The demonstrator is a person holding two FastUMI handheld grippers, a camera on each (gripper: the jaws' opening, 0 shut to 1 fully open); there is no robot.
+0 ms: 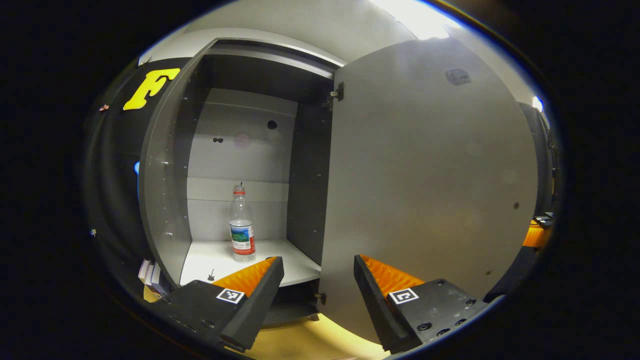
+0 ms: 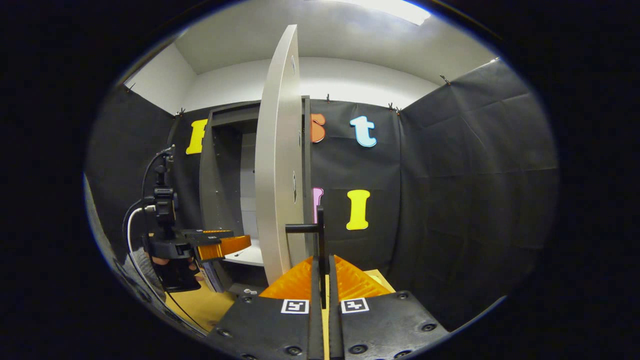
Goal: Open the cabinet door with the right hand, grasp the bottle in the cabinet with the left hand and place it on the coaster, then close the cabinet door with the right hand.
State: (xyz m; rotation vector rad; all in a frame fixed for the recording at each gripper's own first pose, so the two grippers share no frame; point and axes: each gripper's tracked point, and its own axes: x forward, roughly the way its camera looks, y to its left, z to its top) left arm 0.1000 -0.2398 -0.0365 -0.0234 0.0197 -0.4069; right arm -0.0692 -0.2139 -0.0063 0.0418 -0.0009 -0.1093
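The grey cabinet [image 1: 165, 200] stands open, its door [image 1: 430, 190] swung out to the right. A clear plastic bottle [image 1: 242, 225] with a red cap and a coloured label stands upright on the white shelf [image 1: 295, 262]. My left gripper [image 1: 318, 280] is open in front of the shelf, short of the bottle and a little to its right. In the right gripper view the door [image 2: 277, 160] is edge-on. My right gripper [image 2: 322, 272] is shut on the door's black handle [image 2: 319, 225]. The left gripper [image 2: 215, 245] hovers at the cabinet's mouth.
The cabinet rests on a yellow wooden tabletop [image 1: 310, 340]. Some thin books or cards [image 1: 150, 274] lean against the cabinet's lower left. Black cloth walls [image 2: 450, 200] close the booth behind and to the right. A hand [image 2: 167, 262] and a white cable [image 2: 131, 225] trail the left gripper.
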